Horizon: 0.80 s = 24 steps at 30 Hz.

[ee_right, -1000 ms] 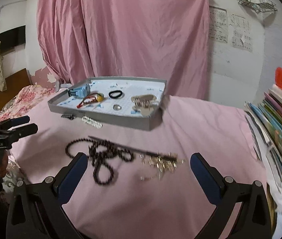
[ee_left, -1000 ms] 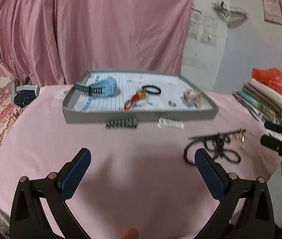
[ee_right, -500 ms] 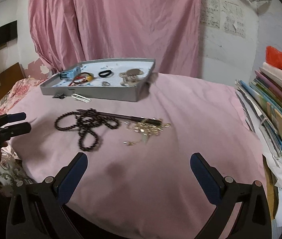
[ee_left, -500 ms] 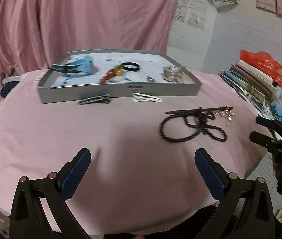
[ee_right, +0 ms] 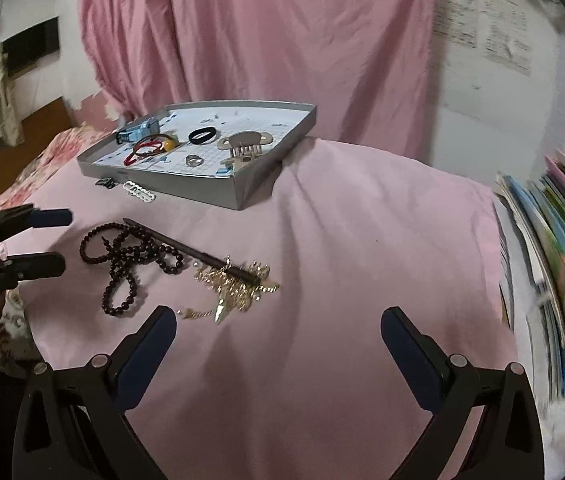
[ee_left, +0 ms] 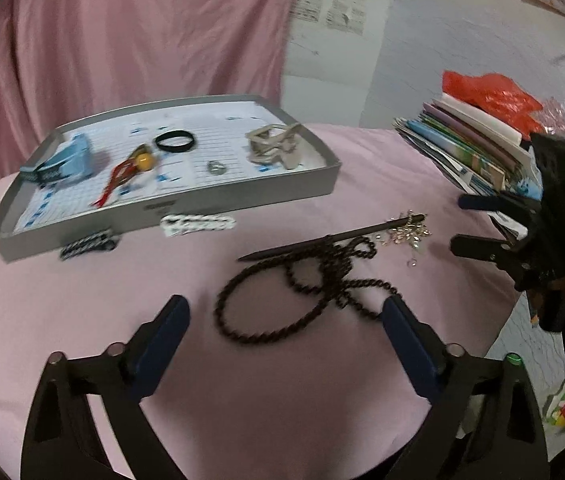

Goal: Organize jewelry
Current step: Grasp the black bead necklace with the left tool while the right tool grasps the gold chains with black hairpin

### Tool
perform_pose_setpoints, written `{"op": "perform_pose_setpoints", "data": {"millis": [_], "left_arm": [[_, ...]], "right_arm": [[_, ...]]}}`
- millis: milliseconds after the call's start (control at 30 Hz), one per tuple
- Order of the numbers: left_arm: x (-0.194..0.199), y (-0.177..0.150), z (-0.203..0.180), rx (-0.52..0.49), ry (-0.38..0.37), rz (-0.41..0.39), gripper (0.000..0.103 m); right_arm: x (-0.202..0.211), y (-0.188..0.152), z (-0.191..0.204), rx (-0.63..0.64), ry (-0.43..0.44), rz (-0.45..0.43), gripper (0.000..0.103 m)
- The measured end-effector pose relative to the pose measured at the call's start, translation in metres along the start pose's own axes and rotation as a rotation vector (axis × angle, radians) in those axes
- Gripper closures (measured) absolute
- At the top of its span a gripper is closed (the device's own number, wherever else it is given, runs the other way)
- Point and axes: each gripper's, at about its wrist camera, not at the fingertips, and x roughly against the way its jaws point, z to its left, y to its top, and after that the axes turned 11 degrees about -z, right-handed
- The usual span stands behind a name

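Soft cloth, shiny beads, grey tray

The pink tablecloth [ee_right: 362,240] is soft, matt cloth with folds. The bead necklace [ee_left: 302,292] looks dark and glossy. At 12 o'clock from it, the grey tray [ee_left: 242,196] looks smooth and matt, lined with printed paper. The gold hairpin charms [ee_right: 238,284] shine like metal.

This looks like a lived-in room of a home, likely a bedroom. A wide pink fabric curtain [ee_right: 266,40] hangs over a white plastered wall with printed paper sheets [ee_left: 332,0] stuck to it, and a round table under a pink cloth [ee_right: 362,240] stands in front. A bed with a floral pink cover [ee_right: 38,160] lies at one side, and a slanting stack of colourful books and magazines [ee_left: 470,148] sits beside a crumpled red plastic bag [ee_left: 494,96].
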Motion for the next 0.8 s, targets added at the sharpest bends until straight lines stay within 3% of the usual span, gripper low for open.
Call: {"op": "perform_pose_setpoints", "data": {"millis": [167,333,467,667,800], "left_arm": [[-0.020,0.004,-0.009,-0.023,-0.044,0.039,0.045],[-0.036,0.005,-0.013,-0.033,-0.064,0.086,0.066],[-0.043,0.007,-0.017,-0.048,-0.065,0.097,0.070],[-0.046,0.009,-0.017,-0.044,-0.058,0.115,0.088],[-0.044,0.008,-0.014,-0.029,-0.059,0.117,0.090]], "right_arm": [[-0.016,0.008,0.003,0.078,0.106,0.042,0.020],[-0.034,0.013,0.008,0.152,0.161,0.076,0.036],[-0.043,0.018,0.013,0.186,0.183,0.077,0.040],[-0.053,0.023,0.026,0.253,0.192,0.086,0.043],[-0.054,0.021,0.028,0.269,0.186,0.091,0.050]]}}
